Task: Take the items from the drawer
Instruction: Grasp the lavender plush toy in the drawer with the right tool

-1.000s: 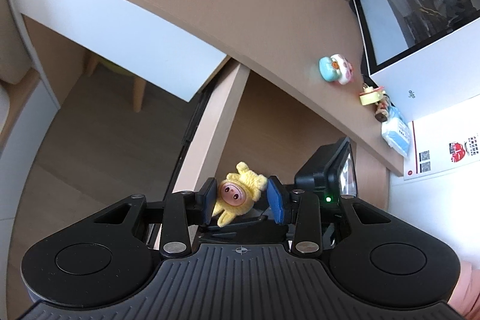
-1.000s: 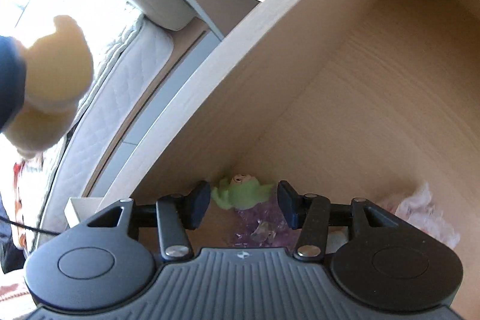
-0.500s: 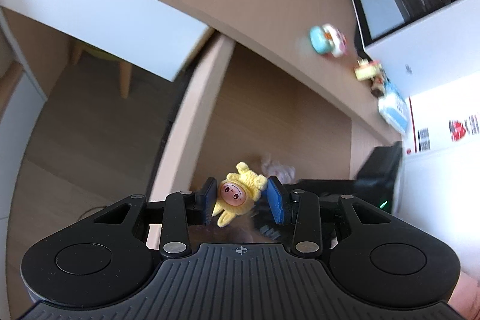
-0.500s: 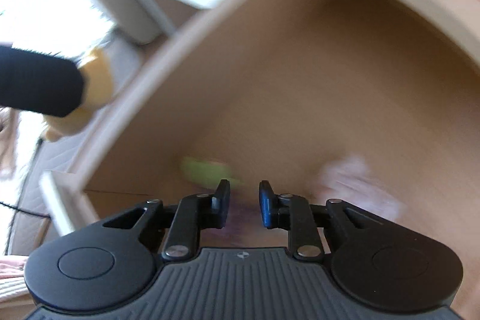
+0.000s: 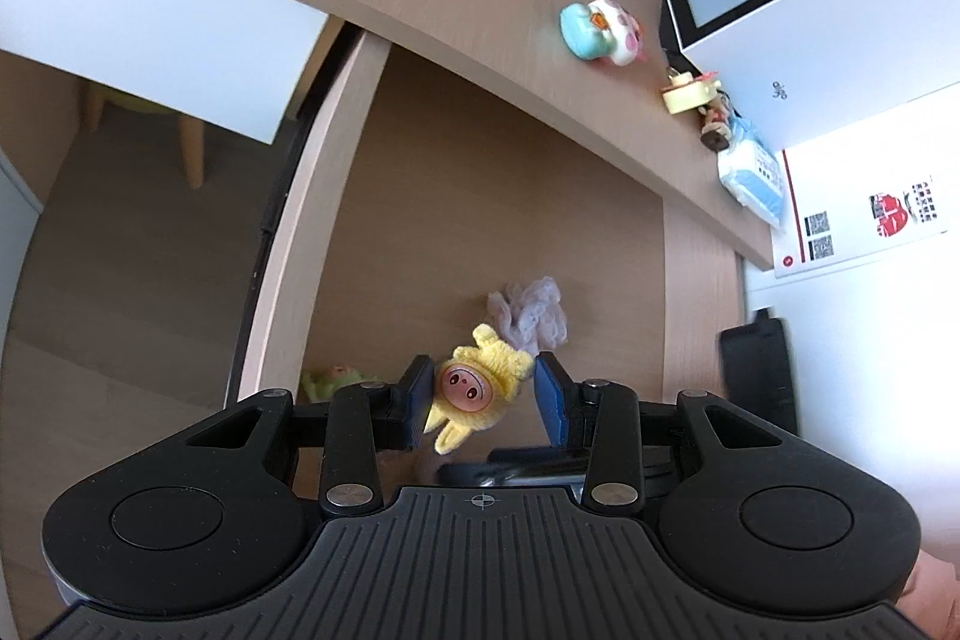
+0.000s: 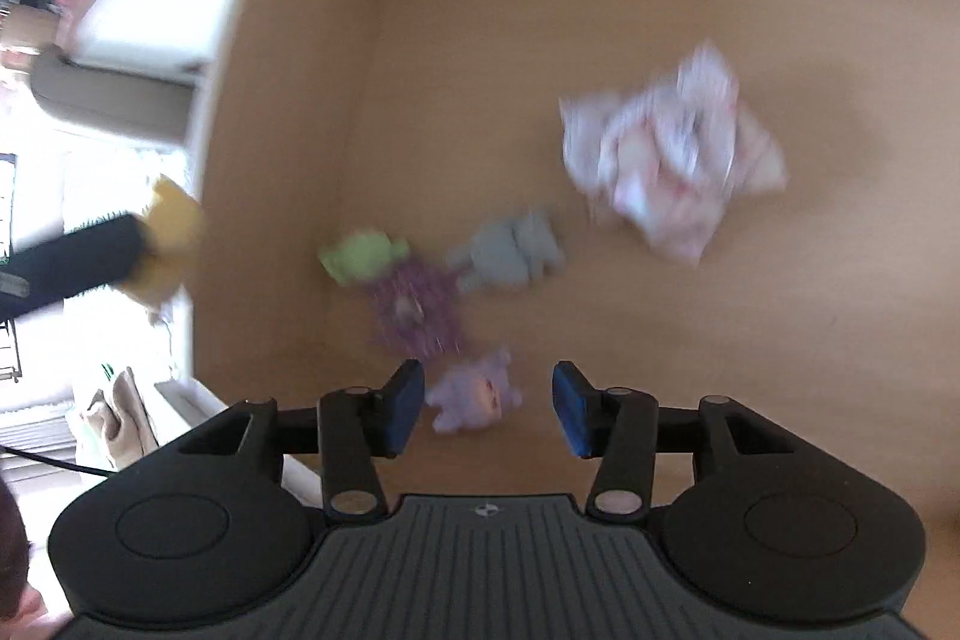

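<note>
We keep the yellow plush toy (image 5: 477,391) clenched in our left claw (image 5: 483,400) above the drawer (image 5: 480,196), while our right claw (image 6: 486,403), jaws just reopened and empty, straddles the purple plush toy (image 6: 471,397) for the next grab

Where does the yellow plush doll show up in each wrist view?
Left wrist view: the yellow plush doll sits low in the centre, between the left gripper's jaws.
Right wrist view: it is a blurred yellow shape at the left edge, beside a dark finger.
Shared landmark: the crumpled pale wrapper on the drawer floor.
</note>
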Demonstrator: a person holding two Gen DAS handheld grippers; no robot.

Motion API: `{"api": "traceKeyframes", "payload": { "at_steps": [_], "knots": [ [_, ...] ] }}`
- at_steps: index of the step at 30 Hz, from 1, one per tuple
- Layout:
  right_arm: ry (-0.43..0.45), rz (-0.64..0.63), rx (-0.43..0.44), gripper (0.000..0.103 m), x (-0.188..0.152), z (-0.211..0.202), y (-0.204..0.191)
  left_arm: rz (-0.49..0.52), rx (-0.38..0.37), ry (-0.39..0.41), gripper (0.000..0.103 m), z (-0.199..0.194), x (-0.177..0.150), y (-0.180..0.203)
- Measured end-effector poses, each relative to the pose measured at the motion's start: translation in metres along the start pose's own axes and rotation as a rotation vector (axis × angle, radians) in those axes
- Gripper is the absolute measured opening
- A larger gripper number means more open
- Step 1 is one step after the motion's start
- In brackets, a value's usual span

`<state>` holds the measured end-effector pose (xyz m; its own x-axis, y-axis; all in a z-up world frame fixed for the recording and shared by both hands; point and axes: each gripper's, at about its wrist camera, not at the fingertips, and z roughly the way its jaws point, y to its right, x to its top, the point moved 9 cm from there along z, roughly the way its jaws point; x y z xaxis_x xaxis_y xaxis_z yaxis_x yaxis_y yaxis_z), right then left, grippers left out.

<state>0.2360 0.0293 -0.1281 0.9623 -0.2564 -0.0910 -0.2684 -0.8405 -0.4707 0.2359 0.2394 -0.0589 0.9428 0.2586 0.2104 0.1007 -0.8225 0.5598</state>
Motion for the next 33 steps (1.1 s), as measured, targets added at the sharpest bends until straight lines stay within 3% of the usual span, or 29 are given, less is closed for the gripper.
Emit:
{"api": "traceKeyframes", "payload": {
  "at_steps": [3, 8, 11, 13, 15, 18, 20, 21, 22, 30, 33],
  "knots": [
    [-0.038, 0.036, 0.035, 0.054, -0.001, 0.009, -0.004, -0.012, 0.003, 0.002, 0.041, 0.0, -0.002, -0.004],
    [-0.043, 0.044, 0.011, 0.051, 0.007, 0.013, -0.01, -0.003, 0.016, -0.01, 0.041, -0.001, -0.008, -0.008],
    [-0.041, 0.04, 0.004, 0.039, 0.008, 0.007, -0.009, 0.006, 0.018, -0.016, 0.041, -0.001, -0.009, -0.009],
    [-0.041, 0.037, 0.012, 0.023, 0.006, 0.002, -0.007, 0.011, 0.014, -0.022, 0.041, 0.0, -0.009, -0.009],
    [-0.026, 0.036, 0.006, 0.019, 0.004, -0.006, -0.003, 0.018, 0.009, -0.027, 0.041, 0.002, -0.009, -0.008],
    [0.035, 0.038, -0.058, 0.02, 0.005, -0.022, 0.007, 0.028, 0.003, -0.032, 0.041, 0.004, -0.01, -0.007],
    [0.041, 0.07, -0.057, 0.034, 0.005, -0.029, 0.011, 0.029, 0.002, -0.032, 0.041, 0.005, -0.009, -0.008],
    [0.034, 0.086, -0.04, 0.05, 0.005, -0.031, 0.011, 0.028, 0.0, -0.03, 0.041, 0.005, -0.009, -0.008],
    [0.033, 0.091, -0.038, 0.059, 0.006, -0.032, 0.01, 0.024, -0.003, -0.027, 0.041, 0.004, -0.009, -0.009],
    [-0.035, 0.059, -0.092, 0.058, 0.022, -0.019, -0.009, -0.003, 0.002, -0.009, 0.041, -0.003, -0.006, -0.021],
    [-0.056, 0.015, -0.114, 0.034, 0.023, -0.022, -0.013, 0.005, 0.004, -0.017, 0.041, -0.002, -0.007, -0.022]
  ]
}}
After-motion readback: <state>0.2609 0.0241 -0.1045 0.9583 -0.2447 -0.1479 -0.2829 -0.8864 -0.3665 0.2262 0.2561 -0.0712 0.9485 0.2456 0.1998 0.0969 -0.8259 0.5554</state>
